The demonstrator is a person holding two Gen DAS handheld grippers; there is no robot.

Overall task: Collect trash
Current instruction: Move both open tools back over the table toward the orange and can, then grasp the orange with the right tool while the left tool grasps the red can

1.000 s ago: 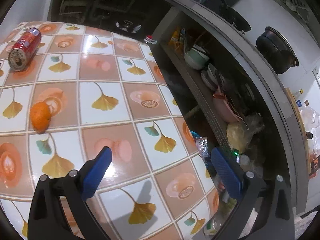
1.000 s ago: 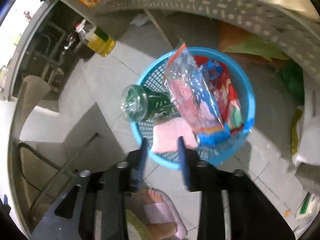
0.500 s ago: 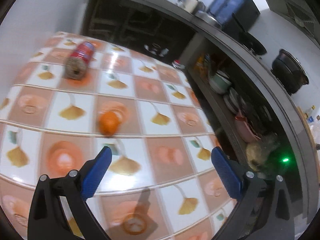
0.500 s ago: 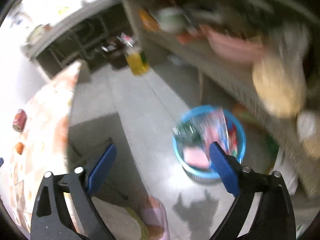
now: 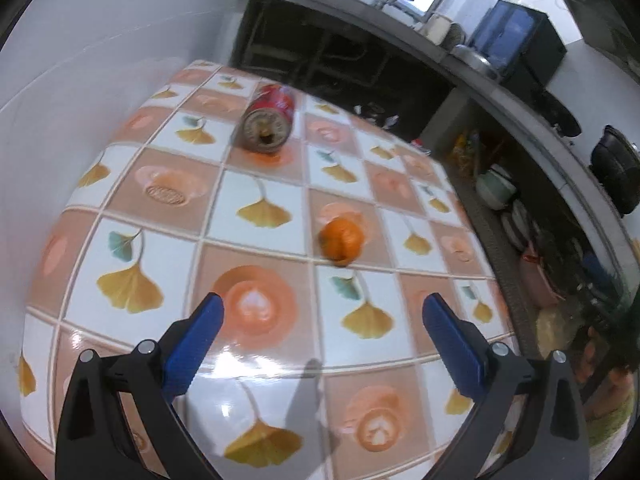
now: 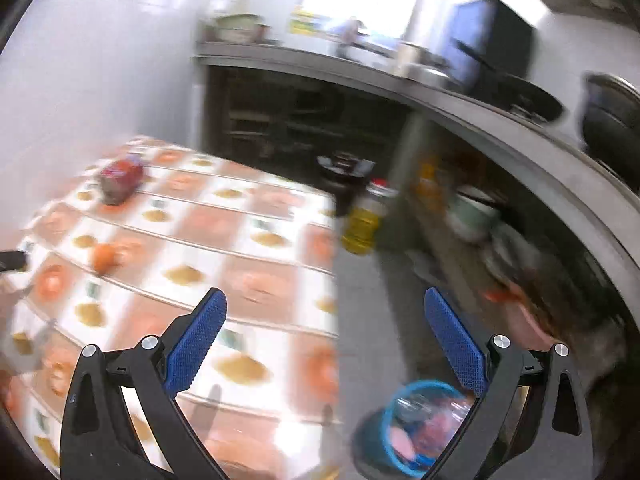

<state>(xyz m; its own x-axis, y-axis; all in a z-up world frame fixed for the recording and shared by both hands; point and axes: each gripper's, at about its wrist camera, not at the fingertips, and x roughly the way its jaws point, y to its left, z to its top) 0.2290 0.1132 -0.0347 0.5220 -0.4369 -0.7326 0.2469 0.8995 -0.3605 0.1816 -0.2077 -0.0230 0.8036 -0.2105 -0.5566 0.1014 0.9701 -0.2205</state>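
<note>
Both the left gripper (image 5: 320, 308) and right gripper (image 6: 324, 304) gaped empty. The can (image 5: 267, 119) lay well ahead of the left jaws; probably light, slippery, best pinched across its sides.

Home kitchen — counter (image 5: 460, 60), black pots (image 5: 616, 168), stacked bowls (image 5: 496, 188), patterned table (image 5: 256, 248)

The left gripper (image 5: 320, 312) with blue-padded fingers is spread wide over a glossy tiled tabletop (image 5: 256, 196) with ginkgo-leaf prints, gripping nothing. A small round orange fruit (image 5: 341, 241) sits just ahead, and a red soda can (image 5: 267, 120) lies on its side further back.
</note>
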